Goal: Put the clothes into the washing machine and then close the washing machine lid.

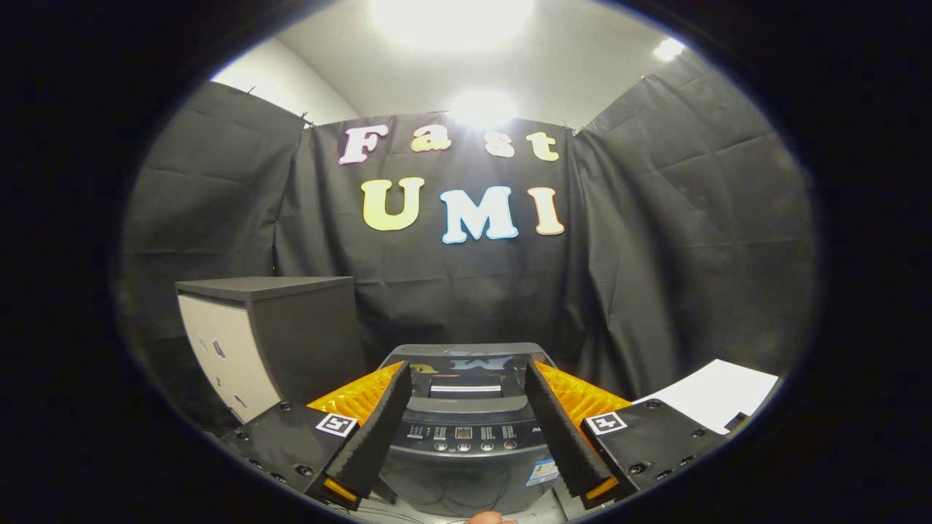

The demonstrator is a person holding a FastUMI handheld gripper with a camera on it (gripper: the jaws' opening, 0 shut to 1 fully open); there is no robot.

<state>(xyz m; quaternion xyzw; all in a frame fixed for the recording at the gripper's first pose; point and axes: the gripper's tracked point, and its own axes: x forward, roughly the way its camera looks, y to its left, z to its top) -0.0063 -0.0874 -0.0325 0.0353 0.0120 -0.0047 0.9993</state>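
washing machine (pixel 466 429) base cut off below, control panel (pixel 466 437) markings too small

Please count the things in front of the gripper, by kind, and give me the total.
Washing machine, lid down, seen between the open gripper fingers: 1
Cabinet beside it: 1
White surface on the other side: 1
Total: 3

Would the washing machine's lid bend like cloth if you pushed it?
Probably not: the lid looks flat and glossy, so likely stiff. It mirrors the wall, so it may be slippery. The open gripper touches nothing.
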